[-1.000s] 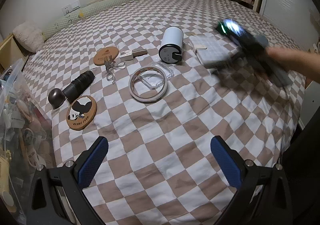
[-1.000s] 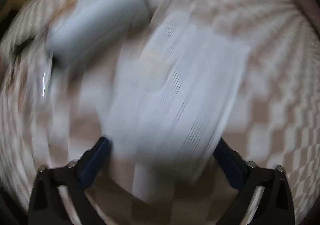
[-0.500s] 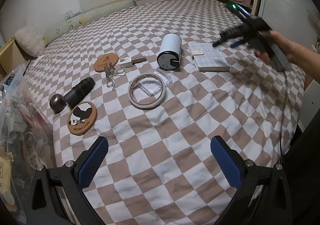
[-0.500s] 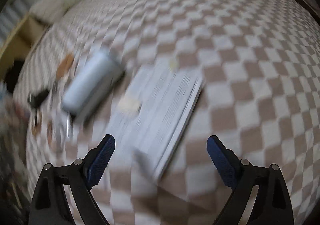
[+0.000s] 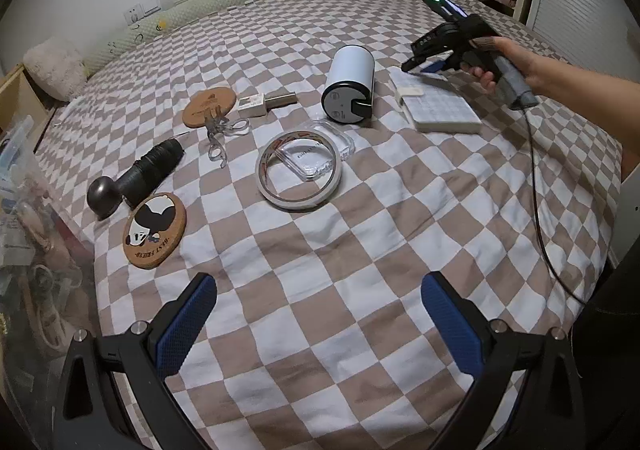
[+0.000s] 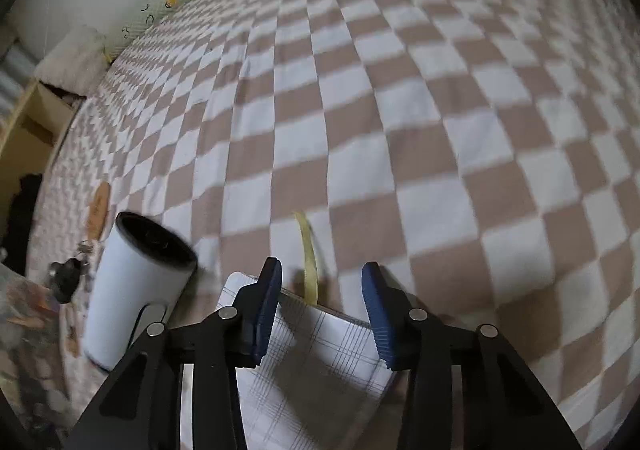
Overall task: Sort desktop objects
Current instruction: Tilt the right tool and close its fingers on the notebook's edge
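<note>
Right gripper (image 6: 322, 292) held above the far edge of the checked notebook (image 5: 438, 106).

Its jaws are closing with nothing pinched; the notebook lies on the checkered bedspread (image 5: 360, 250) beside the white cylinder (image 5: 352, 84). The left gripper (image 5: 316, 314) is kept wide, empty.

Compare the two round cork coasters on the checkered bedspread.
The round cork coaster with a black-and-white panda print lies bare near the black cylinder; the plain brown cork coaster with a small dark logo lies farther back, with clear-handled scissors overlapping its edge. Both are flat cork discs resting on the checkered bedspread.
</note>
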The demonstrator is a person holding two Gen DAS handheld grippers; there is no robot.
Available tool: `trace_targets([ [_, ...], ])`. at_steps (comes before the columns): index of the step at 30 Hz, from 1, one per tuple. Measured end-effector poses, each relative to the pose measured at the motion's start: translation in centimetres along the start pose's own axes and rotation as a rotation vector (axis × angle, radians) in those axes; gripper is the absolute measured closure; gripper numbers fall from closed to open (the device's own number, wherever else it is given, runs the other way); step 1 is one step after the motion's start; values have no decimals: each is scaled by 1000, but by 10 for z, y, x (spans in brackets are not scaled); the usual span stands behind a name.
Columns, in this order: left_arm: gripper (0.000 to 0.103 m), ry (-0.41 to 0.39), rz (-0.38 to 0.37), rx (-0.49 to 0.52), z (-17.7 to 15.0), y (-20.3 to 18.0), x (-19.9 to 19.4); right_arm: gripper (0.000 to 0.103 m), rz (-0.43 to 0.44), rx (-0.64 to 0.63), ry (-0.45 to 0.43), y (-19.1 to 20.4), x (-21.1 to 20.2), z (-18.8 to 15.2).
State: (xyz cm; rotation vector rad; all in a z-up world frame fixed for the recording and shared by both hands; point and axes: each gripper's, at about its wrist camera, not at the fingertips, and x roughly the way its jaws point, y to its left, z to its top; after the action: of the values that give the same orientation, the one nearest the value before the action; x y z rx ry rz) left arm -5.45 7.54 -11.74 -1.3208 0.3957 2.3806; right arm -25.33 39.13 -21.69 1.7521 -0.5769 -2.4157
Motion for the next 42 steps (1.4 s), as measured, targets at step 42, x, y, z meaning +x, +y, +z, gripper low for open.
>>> trace_targets([
  [42, 11, -164, -207, 186, -27, -182, 47, 34, 374, 262, 361, 9, -54, -201],
])
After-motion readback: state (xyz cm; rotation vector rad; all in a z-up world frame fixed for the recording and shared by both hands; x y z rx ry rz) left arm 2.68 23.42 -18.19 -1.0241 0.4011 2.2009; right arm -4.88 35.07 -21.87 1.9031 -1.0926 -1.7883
